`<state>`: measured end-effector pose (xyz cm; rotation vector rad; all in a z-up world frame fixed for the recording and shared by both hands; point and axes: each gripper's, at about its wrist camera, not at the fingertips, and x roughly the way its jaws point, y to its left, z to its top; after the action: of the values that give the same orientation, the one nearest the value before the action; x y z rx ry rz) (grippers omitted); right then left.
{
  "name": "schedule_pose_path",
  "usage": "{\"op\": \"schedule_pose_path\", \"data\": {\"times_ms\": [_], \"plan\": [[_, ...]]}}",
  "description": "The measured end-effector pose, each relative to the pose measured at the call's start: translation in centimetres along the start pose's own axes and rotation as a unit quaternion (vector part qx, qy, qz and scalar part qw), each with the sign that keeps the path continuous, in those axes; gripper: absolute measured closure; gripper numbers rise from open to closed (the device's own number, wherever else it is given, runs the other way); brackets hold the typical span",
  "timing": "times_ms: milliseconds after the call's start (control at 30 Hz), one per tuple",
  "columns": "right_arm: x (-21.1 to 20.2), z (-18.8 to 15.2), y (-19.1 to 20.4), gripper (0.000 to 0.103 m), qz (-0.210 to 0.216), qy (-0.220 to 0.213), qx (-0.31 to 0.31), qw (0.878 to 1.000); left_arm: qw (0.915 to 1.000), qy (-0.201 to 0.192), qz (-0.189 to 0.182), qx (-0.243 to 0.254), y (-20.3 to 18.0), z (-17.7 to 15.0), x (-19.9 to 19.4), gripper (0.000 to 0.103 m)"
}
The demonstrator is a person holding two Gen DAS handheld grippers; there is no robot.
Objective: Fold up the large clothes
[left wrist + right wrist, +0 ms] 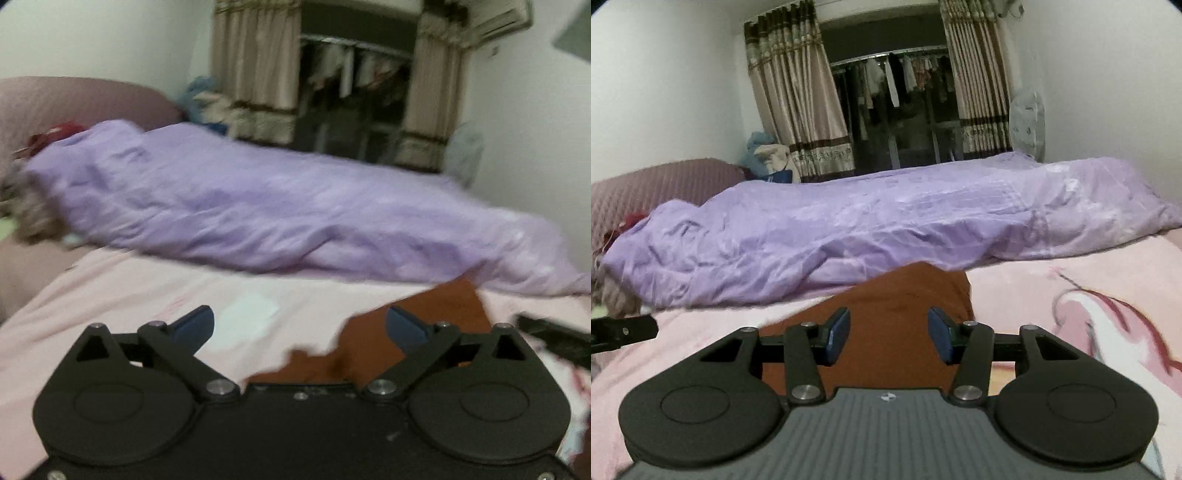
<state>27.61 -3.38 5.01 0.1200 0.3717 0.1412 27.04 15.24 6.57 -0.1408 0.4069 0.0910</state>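
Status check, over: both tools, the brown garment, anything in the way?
Left tool open, empty. Right tool half open over brown garment, not gripping. Purple quilt bunched just beyond.

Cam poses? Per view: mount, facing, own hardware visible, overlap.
Left wrist: on the left gripper, jaws wide, facing across the pink bed to the curtains; blurred; the right gripper's tip at the right edge.
Right wrist: on the right gripper, jaws apart, same heading; sharp.
Shared: brown garment, purple quilt, curtains.
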Motion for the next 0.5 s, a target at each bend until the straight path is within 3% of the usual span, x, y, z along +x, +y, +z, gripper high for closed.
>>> {"op": "schedule_pose_path", "data": {"times_ms": [100,200,267,367,433,500], "plan": [[4.3,-1.0,-0.4,0.051,-0.008,0.031,0.023,0.999,0.999,0.027,-0.024,0.025,-2.0,-1.8,4.1,0.002],[8.7,-5.9,-1.6,0.052,-0.015,0.108,0.043,0.993,0.9935,0.085,0.001,0.075,-2.7,-6.6,9.0,0.0],[8.9,-6.8,-2.0,0.055,-0.019,0.111,0.046,0.993,0.9932,0.098,-0.008,0.063,-1.9,-9.5,10.8,0.0],[9.1,-5.5,-1.5,0.052,-0.018,0.131,0.041,0.99,0.9944,0.098,-0.017,0.036,-1.0,-8.2,10.3,0.0],[9.0,-4.3,-1.5,0.051,-0.011,0.141,0.042,0.989,0.9932,0.102,-0.014,0.053,-1.5,-7.0,10.1,0.0],[8.7,-2.8,-1.8,0.051,0.007,0.123,0.052,0.991,0.9931,0.088,-0.009,0.077,-2.5,-5.9,9.2,0.0]]}}
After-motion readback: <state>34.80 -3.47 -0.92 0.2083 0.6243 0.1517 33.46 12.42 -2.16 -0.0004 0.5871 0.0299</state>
